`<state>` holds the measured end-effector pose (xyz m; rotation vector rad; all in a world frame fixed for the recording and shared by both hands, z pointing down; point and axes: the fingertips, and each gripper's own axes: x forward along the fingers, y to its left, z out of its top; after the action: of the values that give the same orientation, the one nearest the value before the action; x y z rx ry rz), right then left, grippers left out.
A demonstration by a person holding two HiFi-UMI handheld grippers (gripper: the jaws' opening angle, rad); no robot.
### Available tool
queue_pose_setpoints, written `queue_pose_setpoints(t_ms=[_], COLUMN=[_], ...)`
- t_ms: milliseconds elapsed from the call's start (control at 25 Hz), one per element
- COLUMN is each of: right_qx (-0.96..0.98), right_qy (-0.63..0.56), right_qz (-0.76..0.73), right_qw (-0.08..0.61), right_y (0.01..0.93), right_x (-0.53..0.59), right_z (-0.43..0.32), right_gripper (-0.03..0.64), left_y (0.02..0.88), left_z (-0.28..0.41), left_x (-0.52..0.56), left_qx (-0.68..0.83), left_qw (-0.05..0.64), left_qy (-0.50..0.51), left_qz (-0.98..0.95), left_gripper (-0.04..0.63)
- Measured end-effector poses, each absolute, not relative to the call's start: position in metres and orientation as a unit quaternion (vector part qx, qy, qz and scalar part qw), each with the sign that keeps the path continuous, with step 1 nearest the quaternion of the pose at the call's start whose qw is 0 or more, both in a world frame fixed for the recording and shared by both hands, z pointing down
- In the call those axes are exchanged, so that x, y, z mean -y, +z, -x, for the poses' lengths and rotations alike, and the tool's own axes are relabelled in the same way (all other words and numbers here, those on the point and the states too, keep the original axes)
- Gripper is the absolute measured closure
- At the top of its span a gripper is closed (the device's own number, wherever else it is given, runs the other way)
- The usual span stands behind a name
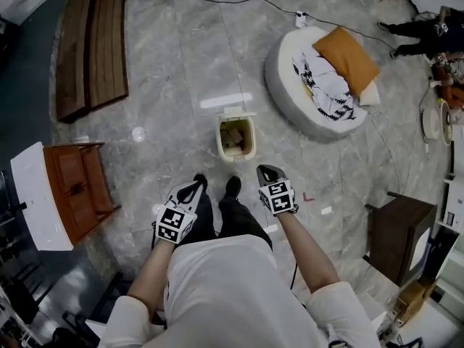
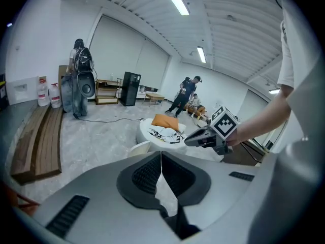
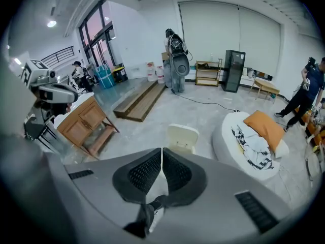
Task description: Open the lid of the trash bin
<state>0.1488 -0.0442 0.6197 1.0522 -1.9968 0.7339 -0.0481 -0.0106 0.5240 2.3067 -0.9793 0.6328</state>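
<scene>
A small cream trash bin (image 1: 236, 142) stands on the marble floor just ahead of the person's feet. Its lid (image 1: 237, 114) is tipped up at the far side, and brown scraps show inside. My left gripper (image 1: 193, 186) and right gripper (image 1: 265, 170) hover near the shoes, short of the bin, both shut with nothing in them. In the right gripper view the raised lid (image 3: 183, 137) shows just above my shut right gripper (image 3: 161, 154). In the left gripper view the bin (image 2: 139, 147) peeks over my shut left gripper (image 2: 161, 157), apart from it.
A round white pouffe (image 1: 290, 85) with an orange cushion (image 1: 346, 58) lies right of the bin. A wooden cabinet (image 1: 76, 187) and planks (image 1: 90, 46) are at the left, a dark cabinet (image 1: 395, 234) at the right. A cable (image 1: 217, 1) crosses the far floor.
</scene>
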Motion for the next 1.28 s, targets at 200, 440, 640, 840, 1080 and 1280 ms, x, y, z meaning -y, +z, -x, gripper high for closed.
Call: queue_pose_setpoints(t_ms=[200, 440, 640, 840, 1080, 1280], right_qx=[0.786, 0.791, 0.792, 0.797, 0.804, 0.803], right_qy=[0.276, 0.252, 0.235, 0.214, 0.189, 0.176], right_qz=[-0.42, -0.438, -0.46, -0.48, -0.502, -0.521], right_qw=[0.361, 0.344, 0.326, 0.299, 0.258, 0.229], right_y=[0.588, 0.543, 0.506, 0.46, 0.415, 0.389], right_x=[0.04, 0.04, 0.046, 0.052, 0.047, 0.041], right_z=[-0.151, -0.164, -0.178, -0.183, -0.184, -0.19], right_gripper=[0.584, 0.584, 0.584, 0.584, 0.584, 0.584], left_y=[0.498, 0.461, 0.435, 0.412, 0.383, 0.362], left_z=[0.054, 0.054, 0.055, 0.062, 0.07, 0.077], left_x=[0.014, 0.012, 0.019, 0.026, 0.036, 0.041], left_qx=[0.364, 0.362, 0.366, 0.371, 0.383, 0.392], left_qw=[0.265, 0.246, 0.23, 0.219, 0.204, 0.2], left_qy=[0.23, 0.213, 0.2, 0.185, 0.16, 0.143], left_qz=[-0.863, -0.874, -0.879, -0.884, -0.886, -0.887], left_gripper=[0.577, 0.577, 0.577, 0.577, 0.577, 0.577])
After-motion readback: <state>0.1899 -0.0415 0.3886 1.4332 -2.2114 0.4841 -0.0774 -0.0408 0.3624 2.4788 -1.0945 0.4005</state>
